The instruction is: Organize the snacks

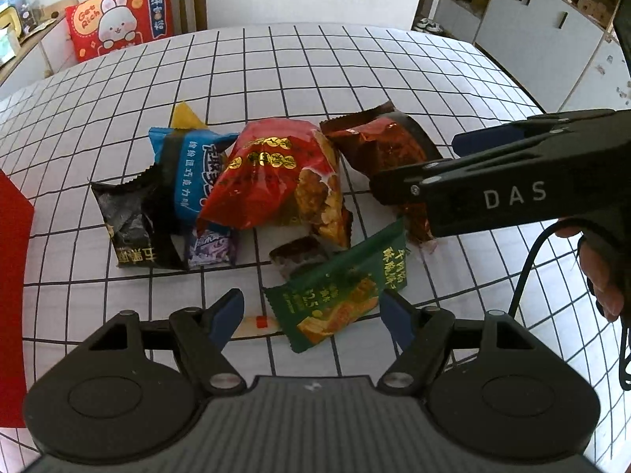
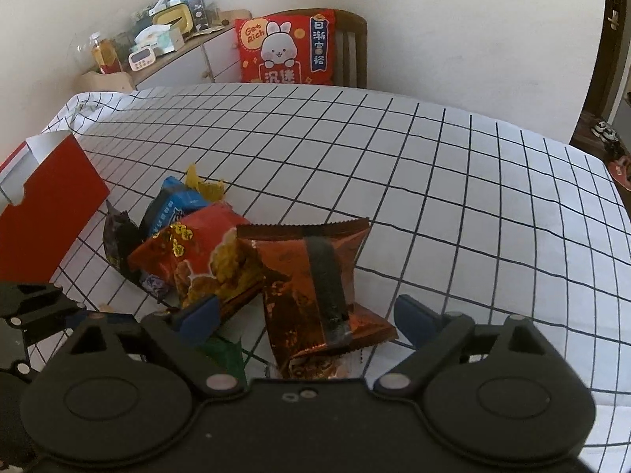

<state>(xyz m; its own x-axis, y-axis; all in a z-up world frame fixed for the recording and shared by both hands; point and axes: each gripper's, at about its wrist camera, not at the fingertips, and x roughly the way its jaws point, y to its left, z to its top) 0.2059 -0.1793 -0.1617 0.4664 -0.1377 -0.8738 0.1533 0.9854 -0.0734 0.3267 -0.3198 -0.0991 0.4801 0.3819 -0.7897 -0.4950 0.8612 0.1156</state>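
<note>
From the left wrist view, I am looking down at a pile of snack packs on a table [image 1: 394,63] covered in a white grid cloth. My left gripper [image 1: 311,319] is tilting steeply downward, its jaws standing open around the near end of a green pack [image 1: 339,295], not yet pressing it as far as I can tell. Beyond it are lying a red pack [image 1: 272,173], a blue pack [image 1: 189,157], a black pack [image 1: 130,228] and a brown pack [image 1: 378,146]. My right gripper [image 1: 414,173] is reaching in from the right, over the brown pack, with a hand [image 1: 603,276] behind it. A red box [image 1: 12,276] is showing at the left edge.

From the right wrist view, my right gripper [image 2: 303,315] is pointing down, its jaws wide open on either side of the brown pack [image 2: 315,276], which is lying between them untouched by the pads. The red pack [image 2: 205,256] is leaning against it on the left. The red box [image 2: 47,213] is standing open beyond the pile at the left.

I judge this to be the reach-and-grasp step: each gripper is lining up on its own pack. Next, each needs lowering a little, closing gently on the crinkly film, then carrying toward the box, probably the snacks' destination.
</note>
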